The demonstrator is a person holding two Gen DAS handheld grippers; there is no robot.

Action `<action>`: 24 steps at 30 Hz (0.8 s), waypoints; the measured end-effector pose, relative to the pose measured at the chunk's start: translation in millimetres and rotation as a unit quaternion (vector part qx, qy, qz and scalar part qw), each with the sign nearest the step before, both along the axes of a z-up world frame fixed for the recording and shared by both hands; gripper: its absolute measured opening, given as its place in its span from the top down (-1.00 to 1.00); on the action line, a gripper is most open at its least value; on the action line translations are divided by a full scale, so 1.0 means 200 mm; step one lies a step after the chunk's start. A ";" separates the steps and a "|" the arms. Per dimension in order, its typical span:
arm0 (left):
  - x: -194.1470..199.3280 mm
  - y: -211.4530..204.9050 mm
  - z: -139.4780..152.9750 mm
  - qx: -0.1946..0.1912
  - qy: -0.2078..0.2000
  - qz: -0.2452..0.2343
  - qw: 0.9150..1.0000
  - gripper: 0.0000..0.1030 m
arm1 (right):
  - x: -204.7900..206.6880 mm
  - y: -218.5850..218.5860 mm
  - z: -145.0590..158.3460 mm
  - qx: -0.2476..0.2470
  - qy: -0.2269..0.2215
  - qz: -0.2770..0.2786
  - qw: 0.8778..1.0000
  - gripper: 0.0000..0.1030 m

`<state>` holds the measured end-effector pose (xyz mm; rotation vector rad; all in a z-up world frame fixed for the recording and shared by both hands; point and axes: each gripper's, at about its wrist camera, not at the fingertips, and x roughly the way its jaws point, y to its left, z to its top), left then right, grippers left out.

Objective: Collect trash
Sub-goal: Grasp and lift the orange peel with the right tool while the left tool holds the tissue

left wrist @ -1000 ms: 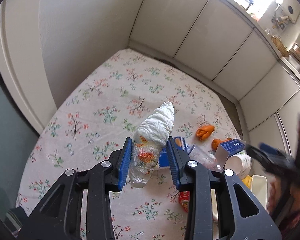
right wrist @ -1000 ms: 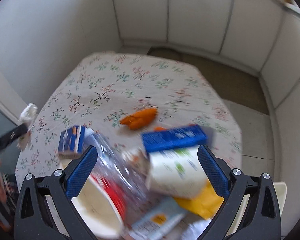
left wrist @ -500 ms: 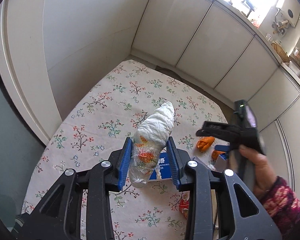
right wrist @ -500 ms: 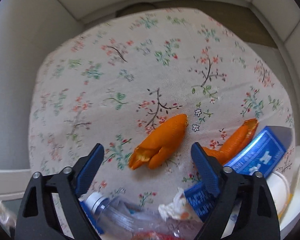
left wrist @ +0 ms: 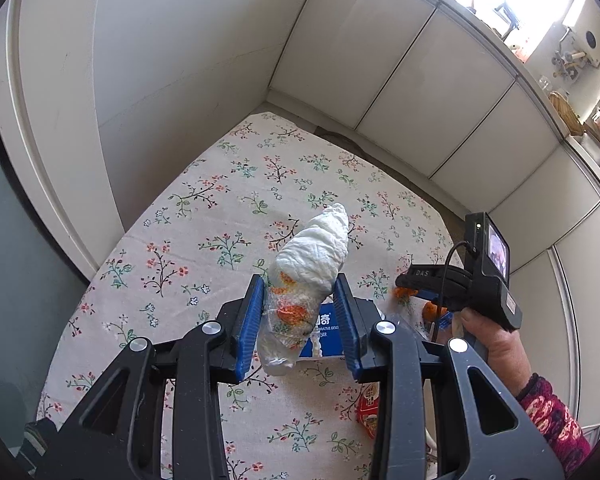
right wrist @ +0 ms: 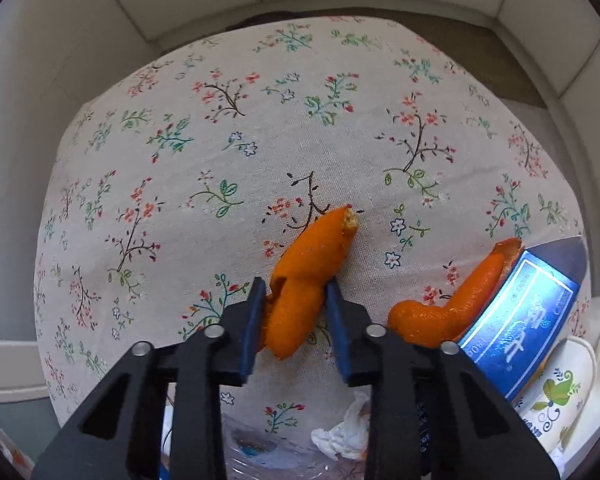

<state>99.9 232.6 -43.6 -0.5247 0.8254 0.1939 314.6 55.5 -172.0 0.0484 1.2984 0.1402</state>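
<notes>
My left gripper (left wrist: 300, 300) is shut on a white wad of tissue and plastic wrap (left wrist: 308, 264) with orange stains, held above the floral tablecloth (left wrist: 204, 216). In the right wrist view an orange peel (right wrist: 312, 272) lies on the floral tablecloth (right wrist: 260, 128). My right gripper (right wrist: 296, 300) points steeply down over it. Its jaws are closing and their blue pads press the peel's near end from both sides. From the left wrist view, the right gripper (left wrist: 408, 286) shows at the right, held by a hand (left wrist: 496, 344). A second orange peel (right wrist: 452, 304) lies just right of the first.
A blue carton (right wrist: 520, 312) leans against the second peel. A white paper cup (right wrist: 556, 396) with a green print sits at the right edge. A crumpled tissue (right wrist: 340, 432) and a clear plastic bottle (right wrist: 260, 452) lie under the gripper. White cabinet panels (left wrist: 420, 92) surround the table. A red packet (left wrist: 368, 412) lies near the front.
My right gripper dropped toward the table, settled over the left orange peel and closed its jaws onto it. The left gripper kept still with the wad.
</notes>
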 end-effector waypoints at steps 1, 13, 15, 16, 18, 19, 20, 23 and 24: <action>0.00 0.00 0.00 0.000 0.000 0.001 1.000 0.34 | -0.02 0.00 0.01 -0.003 -0.010 0.004 1.000 0.54; -0.05 -0.03 0.05 0.005 -0.019 0.002 1.000 0.34 | -0.20 -0.08 0.38 -0.001 -0.113 0.035 0.993 0.58; -0.06 -0.03 0.06 0.004 -0.024 0.003 1.000 0.34 | -0.24 -0.12 0.43 0.006 -0.127 0.035 0.991 0.58; -0.07 -0.04 0.07 0.004 -0.028 0.003 1.000 0.34 | -0.26 -0.13 0.46 0.008 -0.134 0.035 0.990 0.58; -0.08 -0.05 0.09 0.007 -0.035 0.002 0.999 0.34 | -0.34 -0.17 0.52 0.013 -0.152 0.036 0.988 0.58; -0.09 -0.07 0.10 0.010 -0.038 0.000 0.999 0.34 | -0.37 -0.19 0.55 0.015 -0.160 0.036 0.986 0.58; -0.09 -0.08 0.10 0.013 -0.041 -0.002 0.999 0.34 | -0.41 -0.21 0.58 0.018 -0.169 0.037 0.985 0.58; -0.11 -0.13 0.13 0.024 -0.048 -0.012 0.998 0.34 | -0.53 -0.27 0.66 0.028 -0.194 0.038 0.980 0.58; -0.12 -0.16 0.14 0.029 -0.051 -0.018 0.998 0.34 | -0.57 -0.29 0.68 0.030 -0.202 0.038 0.978 0.58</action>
